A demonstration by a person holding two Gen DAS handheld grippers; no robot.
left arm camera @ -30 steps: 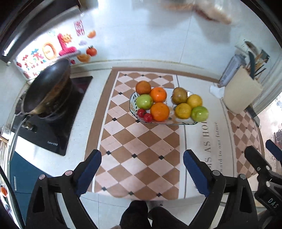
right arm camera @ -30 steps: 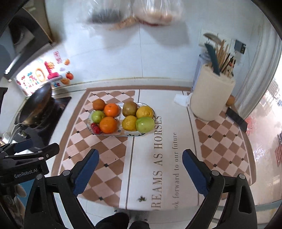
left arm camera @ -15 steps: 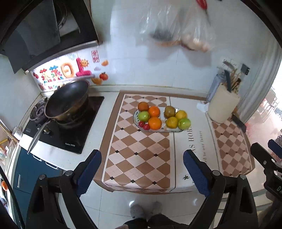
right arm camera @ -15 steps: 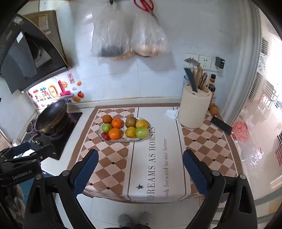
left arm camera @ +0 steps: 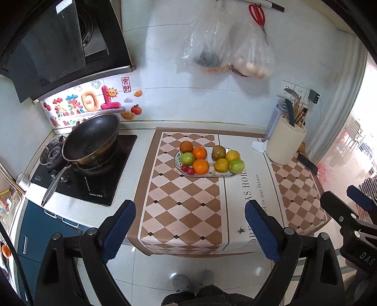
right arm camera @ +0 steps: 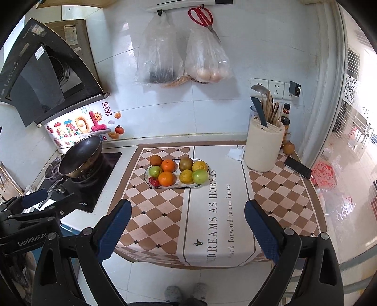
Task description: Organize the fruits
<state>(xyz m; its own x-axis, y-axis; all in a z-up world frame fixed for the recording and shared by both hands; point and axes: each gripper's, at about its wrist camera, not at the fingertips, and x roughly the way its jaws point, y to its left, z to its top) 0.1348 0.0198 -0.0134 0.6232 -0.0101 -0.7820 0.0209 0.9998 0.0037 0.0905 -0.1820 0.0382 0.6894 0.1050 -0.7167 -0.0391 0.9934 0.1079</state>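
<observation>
While both claws gape empty, fruit plate sits well beyond left claw, right claw.

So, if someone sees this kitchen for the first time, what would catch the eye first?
Most likely the plate of bright fruit in the middle of the checkered counter mat: oranges, green apples, yellow fruit. Next, the dark wok on the stove at the left, and the red scissors hanging on the wall above two plastic bags.
</observation>
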